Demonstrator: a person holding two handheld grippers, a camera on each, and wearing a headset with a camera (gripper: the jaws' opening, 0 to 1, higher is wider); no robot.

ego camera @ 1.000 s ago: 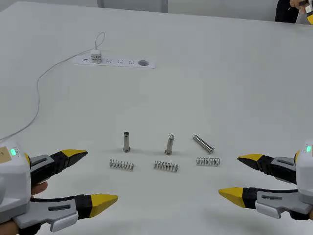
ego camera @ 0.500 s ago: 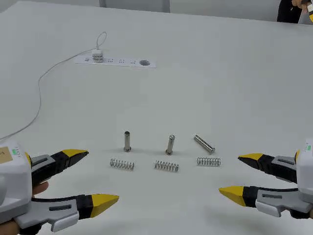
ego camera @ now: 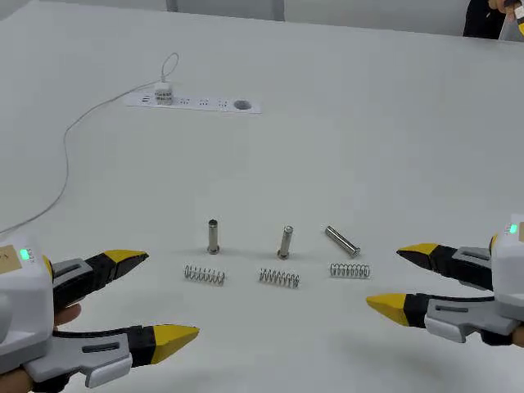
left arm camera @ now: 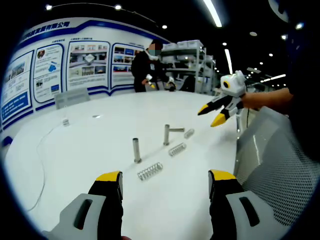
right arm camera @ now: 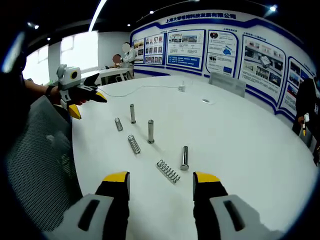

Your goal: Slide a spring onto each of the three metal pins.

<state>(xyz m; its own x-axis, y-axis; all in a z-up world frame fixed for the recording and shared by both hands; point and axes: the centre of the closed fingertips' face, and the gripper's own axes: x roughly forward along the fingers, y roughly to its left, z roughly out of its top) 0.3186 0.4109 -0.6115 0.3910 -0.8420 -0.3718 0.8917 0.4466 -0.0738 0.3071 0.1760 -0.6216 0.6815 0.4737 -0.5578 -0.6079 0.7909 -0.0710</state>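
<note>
Across the lower middle of the head view, three small silver wire coil springs lay in a row on the white tabletop (ego camera: 368,147): the left spring (ego camera: 204,275), the middle spring (ego camera: 279,278) and the right spring (ego camera: 350,270). Just above each sat a short silver metal pin. The left pin (ego camera: 213,236) and the middle pin (ego camera: 285,242) stood upright, while the right pin (ego camera: 341,241) lay on its side, slanting toward the upper left. None of them had shifted over the last second, and no spring was on a pin.

What changed was slight. Your black, yellow-tipped right gripper (ego camera: 385,277), at the lower right of the frame, had edged upward over the last half second, nearer the level of the right spring. Its jaws were spread wide and held nothing. Your matching left gripper (ego camera: 168,295), at the lower left, had stayed put, likewise released and empty.

That suggested you were only starting: all three springs were left to fit, and the right-hand pair looked the likeliest first. The fallen pin would probably need steadying by one gripper while the other threaded its spring.
</note>
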